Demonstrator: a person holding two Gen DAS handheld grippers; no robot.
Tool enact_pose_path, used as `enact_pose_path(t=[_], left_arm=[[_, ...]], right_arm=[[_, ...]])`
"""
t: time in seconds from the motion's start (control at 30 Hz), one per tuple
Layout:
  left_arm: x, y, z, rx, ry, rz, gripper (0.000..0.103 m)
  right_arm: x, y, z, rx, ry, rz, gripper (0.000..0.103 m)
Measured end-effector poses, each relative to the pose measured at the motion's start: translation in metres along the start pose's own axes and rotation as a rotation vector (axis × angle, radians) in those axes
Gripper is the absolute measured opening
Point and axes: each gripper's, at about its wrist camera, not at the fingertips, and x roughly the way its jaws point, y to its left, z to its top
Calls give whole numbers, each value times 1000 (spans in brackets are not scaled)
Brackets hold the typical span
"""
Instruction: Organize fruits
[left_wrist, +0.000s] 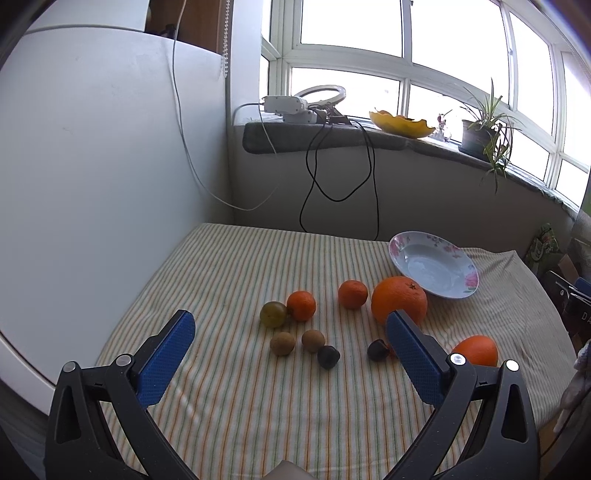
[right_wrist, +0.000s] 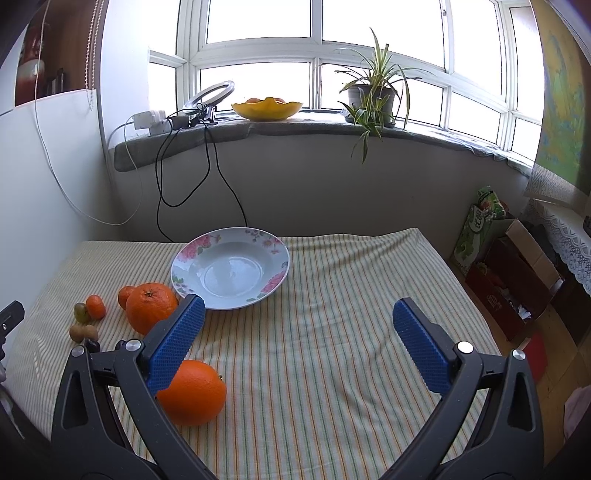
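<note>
Both the left gripper (left_wrist: 291, 332) and right gripper (right_wrist: 299, 321) hover wide open and empty, since every fruit lies left of the bare plate (right_wrist: 184, 258), awaiting collection.

Counts on the striped counter (left_wrist: 229, 406):
- large oranges, two (left_wrist: 399, 301) (left_wrist: 476, 350)
- small tangerines, two (left_wrist: 301, 305) (left_wrist: 352, 294)
- green round fruit, one (left_wrist: 273, 314)
- brown round fruits, two (left_wrist: 282, 343) (left_wrist: 313, 340)
- dark fruits, two (left_wrist: 328, 357) (left_wrist: 377, 350)
- floral plate, one (left_wrist: 402, 245), nothing in it

Nine fruits in all, none on the plate.
</note>
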Motion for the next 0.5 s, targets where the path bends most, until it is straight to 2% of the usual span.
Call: enact_pose_path(t=[0.2, 0.5], left_arm=[[2, -1, -1, -5, 9, -13, 103], [8, -6, -5, -5, 26, -74, 103]], right_arm=[[7, 0, -2, -1, 11, 2, 103], [12, 0, -4, 2, 29, 12, 103]])
